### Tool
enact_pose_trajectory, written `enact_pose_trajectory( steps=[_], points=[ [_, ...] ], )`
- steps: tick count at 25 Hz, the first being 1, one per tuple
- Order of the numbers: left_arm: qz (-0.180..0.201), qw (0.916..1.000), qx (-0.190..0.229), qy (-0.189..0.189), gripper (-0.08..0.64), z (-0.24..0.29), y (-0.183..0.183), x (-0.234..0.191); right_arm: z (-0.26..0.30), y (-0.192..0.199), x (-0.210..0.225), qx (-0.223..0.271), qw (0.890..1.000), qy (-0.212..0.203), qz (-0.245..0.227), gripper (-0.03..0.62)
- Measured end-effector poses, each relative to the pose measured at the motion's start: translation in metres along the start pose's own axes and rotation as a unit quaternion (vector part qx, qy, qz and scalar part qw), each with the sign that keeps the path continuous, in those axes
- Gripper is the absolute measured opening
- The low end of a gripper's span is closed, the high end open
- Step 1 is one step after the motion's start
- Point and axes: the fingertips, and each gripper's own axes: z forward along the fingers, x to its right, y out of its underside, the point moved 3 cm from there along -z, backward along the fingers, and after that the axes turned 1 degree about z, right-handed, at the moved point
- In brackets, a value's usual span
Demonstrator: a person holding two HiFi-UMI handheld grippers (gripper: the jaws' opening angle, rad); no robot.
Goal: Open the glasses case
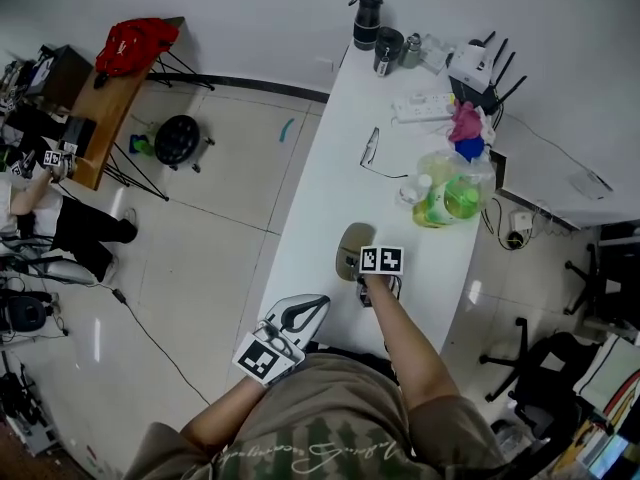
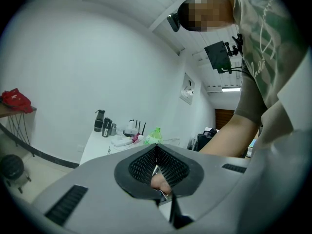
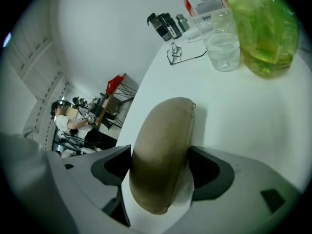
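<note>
Brown glasses case (image 3: 163,150) lies closed on white table (image 1: 320,208), near front edge, well short of glasses (image 1: 372,150) and green bottle (image 1: 455,196). Right gripper (image 1: 370,273) angled down over case, jaws spread wide, case between them, no firm clamp visible. Left gripper (image 2: 156,167) off table's left edge, jaws together, holding nothing.

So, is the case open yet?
No, the case lies shut on the table, its tan shell in one piece between the spread jaws of the right gripper.
</note>
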Motion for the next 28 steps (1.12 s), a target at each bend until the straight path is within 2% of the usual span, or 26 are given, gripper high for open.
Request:
enact_pose_trajectory(
  steps=[4,9,14,19,21,28],
  points=[
    [-0.002,0.9999,-0.008,-0.006,0.006,-0.002,0.003,-0.005,0.002,-0.002,-0.003,0.014,1.000,0.013,-0.009,0.353],
    [-0.005,1.0000,0.001,-0.005,0.006,-0.003,0.001,-0.007,0.003,-0.002,0.000,0.001,1.000,0.008,-0.014,0.353],
    [-0.013,0.9995,0.015,-0.026,0.006,-0.018,0.000,-0.014,-0.001,-0.002,-0.001,0.049,0.999,0.001,-0.008,0.351],
    [-0.017,0.9990,0.002,-0.041,0.006,-0.029,0.011,-0.013,-0.007,0.002,-0.010,0.049,0.997,0.004,-0.064,0.351],
    [-0.017,0.9988,-0.007,-0.047,0.006,-0.032,0.015,-0.012,-0.012,0.004,-0.015,0.052,0.996,-0.005,-0.070,0.351],
    [-0.007,0.9985,0.013,-0.052,0.006,-0.035,0.006,-0.006,-0.045,0.011,-0.031,0.098,0.993,-0.035,-0.062,0.351]
  ],
)
